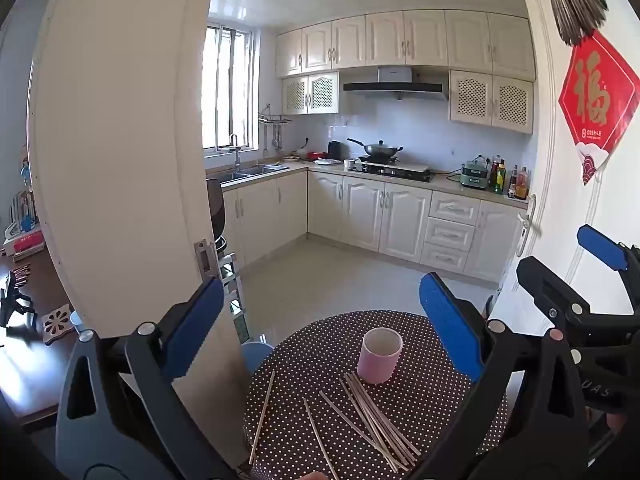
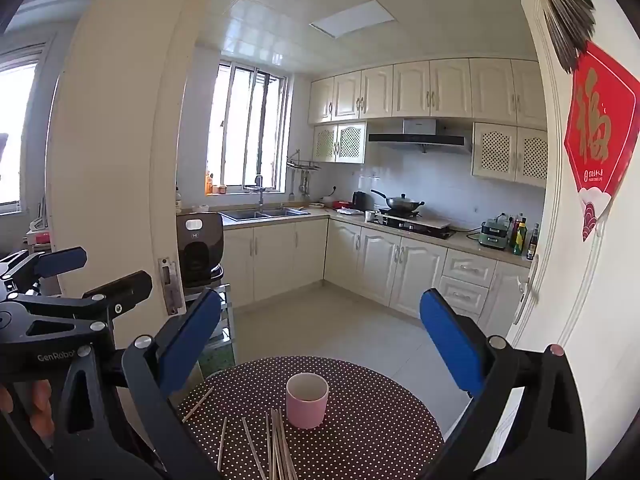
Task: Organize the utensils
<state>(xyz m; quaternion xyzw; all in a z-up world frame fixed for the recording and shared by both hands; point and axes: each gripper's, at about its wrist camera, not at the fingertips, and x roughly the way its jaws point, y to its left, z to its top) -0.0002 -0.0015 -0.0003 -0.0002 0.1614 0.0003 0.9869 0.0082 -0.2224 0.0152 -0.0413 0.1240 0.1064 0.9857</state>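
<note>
A pink cup (image 1: 379,355) is seen upright on a small round bench (image 1: 440,396) covered in a brown polka-dot cloth, with its mouth open upward. Wooden chopsticks (image 1: 378,424) lie flat on the cloth just in front of the cup: most are gathered in a loose bundle whose far ends come close to the cup's base, while a few single sticks (image 1: 262,416) are scattered apart toward the left edge. The left tongs (image 1: 320,320) are held spread wide above the bench, nothing being gripped between the blue pads. The right tongs (image 2: 320,332) are likewise held wide apart and empty, raised over the near side of the bench. Behind the bench, a kitchen with cream cabinets (image 1: 360,216) is visible through an open door (image 1: 580,240)
</note>
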